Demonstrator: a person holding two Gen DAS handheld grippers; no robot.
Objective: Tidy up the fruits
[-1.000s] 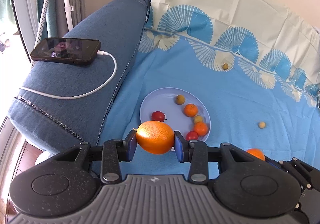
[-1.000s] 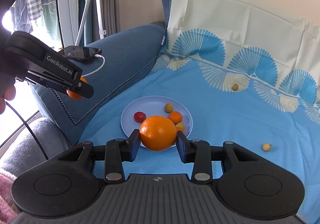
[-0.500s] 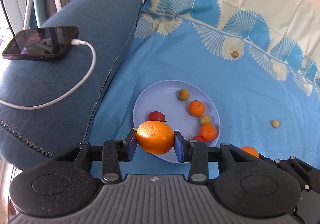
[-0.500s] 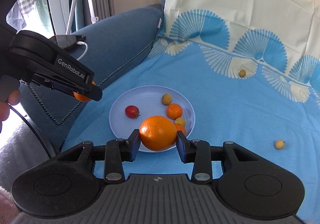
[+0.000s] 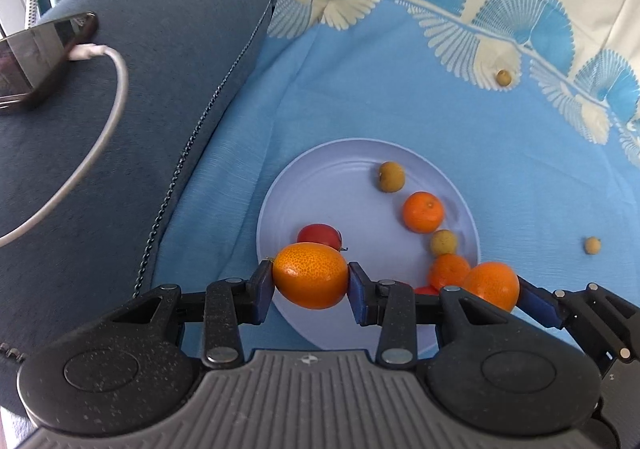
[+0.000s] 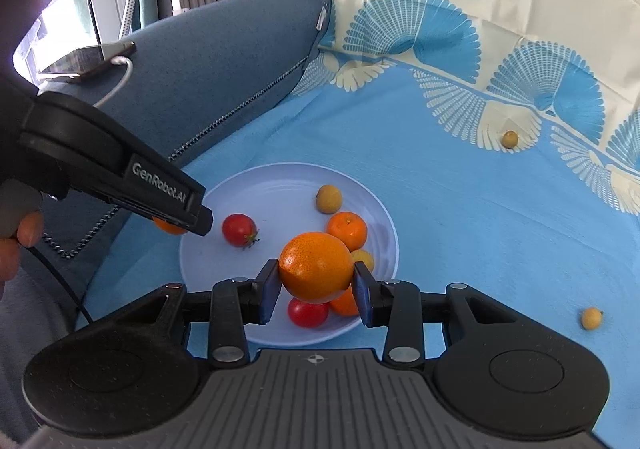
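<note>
the left gripper [image 5: 311,285] is closed on an orange [image 5: 310,275], its two blue pads pressing the fruit from both sides, and it hangs over the near left edge of the plate [image 5: 320,185]. the right gripper [image 6: 316,285] also grips an orange [image 6: 316,272] in the same way, over the near part of the plate. in the left wrist view this second orange [image 5: 491,286] appears at the near right rim of the plate.

the plate is pale lilac and lies on a blue cloth [image 6: 460,217]. on the plate, nearest, there is a red tomato [image 6: 308,312], partly hidden under the right gripper's orange. a second red tomato [image 6: 239,230] lies at the left side of the plate. toward the right rim there are two small tangerines; one [image 5: 423,212] is in full view and the other [image 5: 449,271] is closer to the grippers. between them sits a small yellow fruit [image 5: 443,242], and another yellow-brown fruit [image 5: 391,177] lies at the far side of the plate.

to the right of the plate, well apart from it, a small yellow fruit [image 6: 592,318] lies on the cloth. far behind the plate one more [image 6: 509,138] rests on the fan pattern of the cloth.

to the left of the plate is a dark blue cushion [image 5: 160,89]. on it, far from the plate, lies a phone [image 5: 40,61] with a white cable [image 5: 108,121] plugged in.
</note>
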